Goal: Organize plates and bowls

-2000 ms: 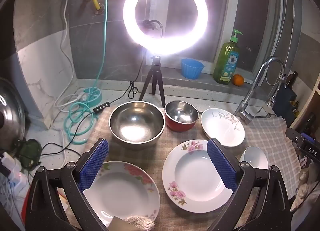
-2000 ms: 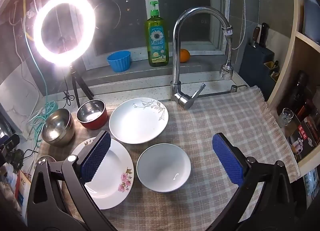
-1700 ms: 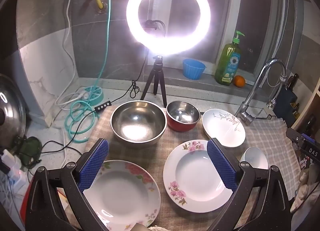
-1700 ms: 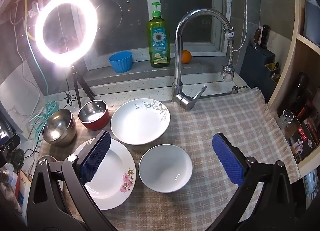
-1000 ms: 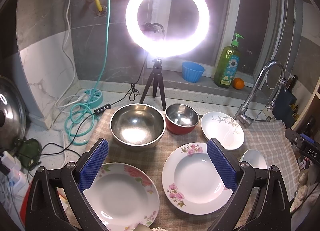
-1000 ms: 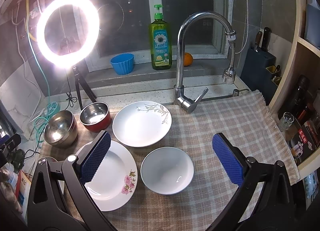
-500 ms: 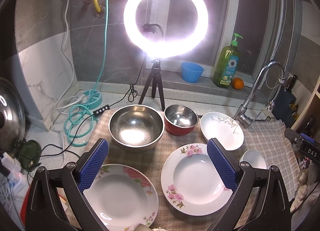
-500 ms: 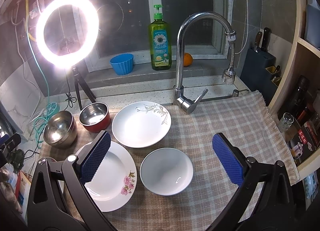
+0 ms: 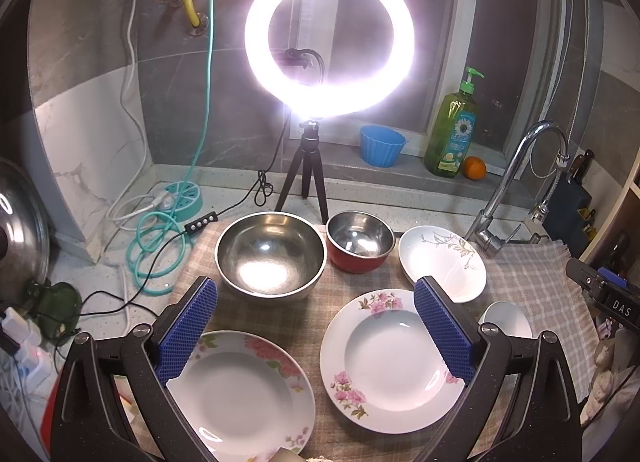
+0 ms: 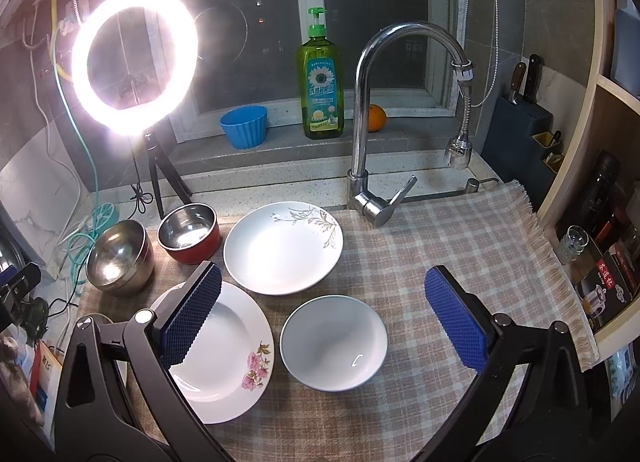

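Observation:
On the checked cloth (image 10: pixel 460 238) lie two pink-flowered plates (image 9: pixel 240 394) (image 9: pixel 390 358), a white plate with a leaf pattern (image 9: pixel 442 262) (image 10: pixel 282 248), a small white bowl (image 10: pixel 334 342) (image 9: pixel 506 320), a large steel bowl (image 9: pixel 270 254) (image 10: pixel 120 256) and a red bowl with a steel inside (image 9: pixel 360 240) (image 10: pixel 188 232). My left gripper (image 9: pixel 316 324) is open and empty above the two flowered plates. My right gripper (image 10: pixel 324 318) is open and empty above the small white bowl.
A lit ring light on a tripod (image 9: pixel 330 38) stands behind the bowls. A tap (image 10: pixel 372 110) rises at the back. Soap bottle (image 10: pixel 322 78), blue cup (image 10: pixel 244 126) and an orange (image 10: pixel 376 118) sit on the sill. Cables and a teal hose (image 9: pixel 156 246) lie left. Shelves (image 10: pixel 600 222) stand right.
Both grippers drifted only slightly, so the dishes shift a little in view. Nothing was taken hold of or moved.

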A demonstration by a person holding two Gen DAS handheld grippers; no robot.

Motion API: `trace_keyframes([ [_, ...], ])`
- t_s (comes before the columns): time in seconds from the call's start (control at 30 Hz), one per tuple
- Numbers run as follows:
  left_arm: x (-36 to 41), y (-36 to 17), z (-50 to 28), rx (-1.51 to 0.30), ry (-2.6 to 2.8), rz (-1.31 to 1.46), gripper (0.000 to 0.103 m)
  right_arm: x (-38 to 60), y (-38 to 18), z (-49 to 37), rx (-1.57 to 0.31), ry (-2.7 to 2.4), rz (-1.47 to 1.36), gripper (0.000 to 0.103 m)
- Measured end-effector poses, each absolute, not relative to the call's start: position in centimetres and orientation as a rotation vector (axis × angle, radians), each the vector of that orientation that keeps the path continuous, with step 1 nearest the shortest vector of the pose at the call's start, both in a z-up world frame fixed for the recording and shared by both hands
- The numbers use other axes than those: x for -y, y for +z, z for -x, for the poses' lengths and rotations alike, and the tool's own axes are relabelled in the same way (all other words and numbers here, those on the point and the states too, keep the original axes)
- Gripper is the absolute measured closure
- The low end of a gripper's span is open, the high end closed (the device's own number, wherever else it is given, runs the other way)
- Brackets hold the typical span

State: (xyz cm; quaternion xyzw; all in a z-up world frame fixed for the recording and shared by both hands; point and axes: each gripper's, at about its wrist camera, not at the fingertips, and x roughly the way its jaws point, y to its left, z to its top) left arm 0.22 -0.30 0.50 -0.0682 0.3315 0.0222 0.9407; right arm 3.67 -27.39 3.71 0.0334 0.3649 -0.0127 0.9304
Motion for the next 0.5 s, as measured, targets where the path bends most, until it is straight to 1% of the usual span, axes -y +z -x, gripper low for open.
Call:
trace_keyframes([
  [0.5, 0.37, 0.56, -0.38, -0.673, 0.040, 0.139, 0.004, 27.37, 3.73, -3.68, -0.748, -0.026, -0.068, 0.000],
])
